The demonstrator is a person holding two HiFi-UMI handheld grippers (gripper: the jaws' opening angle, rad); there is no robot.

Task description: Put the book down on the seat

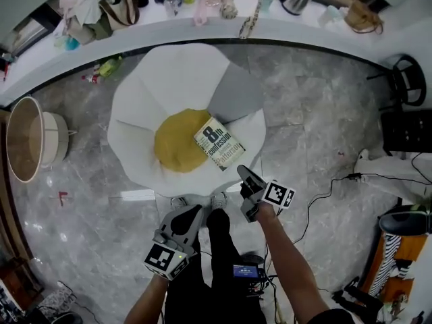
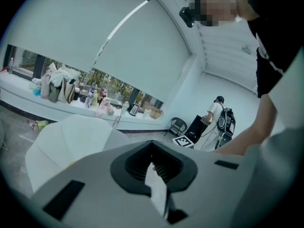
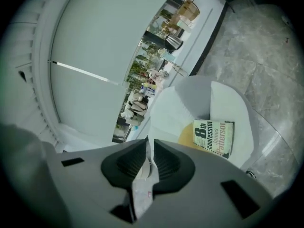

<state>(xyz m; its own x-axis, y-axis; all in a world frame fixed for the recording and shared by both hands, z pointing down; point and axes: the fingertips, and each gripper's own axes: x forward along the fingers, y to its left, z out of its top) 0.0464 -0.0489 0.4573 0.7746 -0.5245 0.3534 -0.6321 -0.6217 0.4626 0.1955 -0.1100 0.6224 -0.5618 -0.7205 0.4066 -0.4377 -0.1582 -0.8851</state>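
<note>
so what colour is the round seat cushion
Mustard yellow; the cushion shows best in the head view.

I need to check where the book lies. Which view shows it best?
The head view: the book lies whole, cover up, on the seat, overlapping its yellow cushion. The right gripper view also shows its cover, at a slant. The left gripper view misses it.

L gripper [image 1: 194, 212] held low, close to body, jaws together, empty, R gripper [image 1: 243, 173] fwd and higher, jaws almost closed w/ narrow gap, nothing between, R forearm [image 1: 290, 268] bare, angled fwd-left.
</note>
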